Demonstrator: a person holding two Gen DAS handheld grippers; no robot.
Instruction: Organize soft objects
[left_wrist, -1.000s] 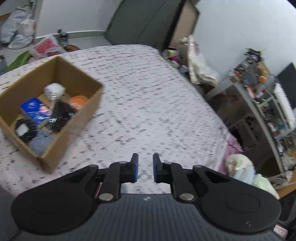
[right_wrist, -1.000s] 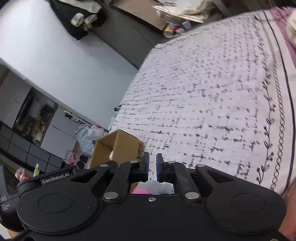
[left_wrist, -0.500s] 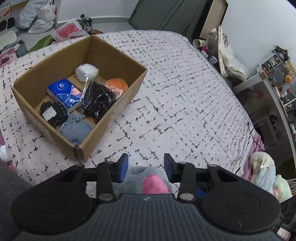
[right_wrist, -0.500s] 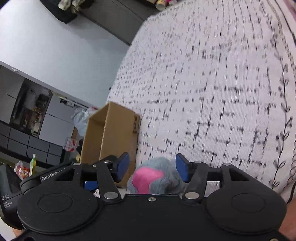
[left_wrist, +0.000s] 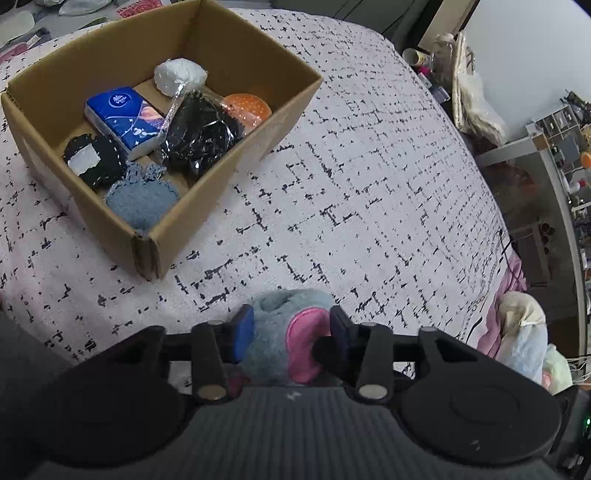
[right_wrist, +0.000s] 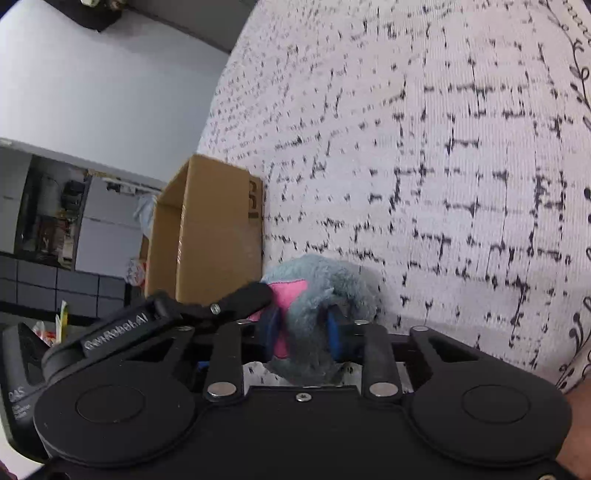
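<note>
Patterned bedspread (left_wrist: 369, 177), fluffy grey-blue plush toy (left_wrist: 275, 332), pink patch

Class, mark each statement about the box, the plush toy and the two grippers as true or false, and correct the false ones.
1. The cardboard box stands on the patterned bedspread. True.
2. The grey-and-pink plush toy lies inside the box. False: it is outside, between the fingers of the left gripper and the right gripper.
3. A blue tissue pack lies in the box. True.
4. The box is closed with a lid. False: it is open at the top.
</note>
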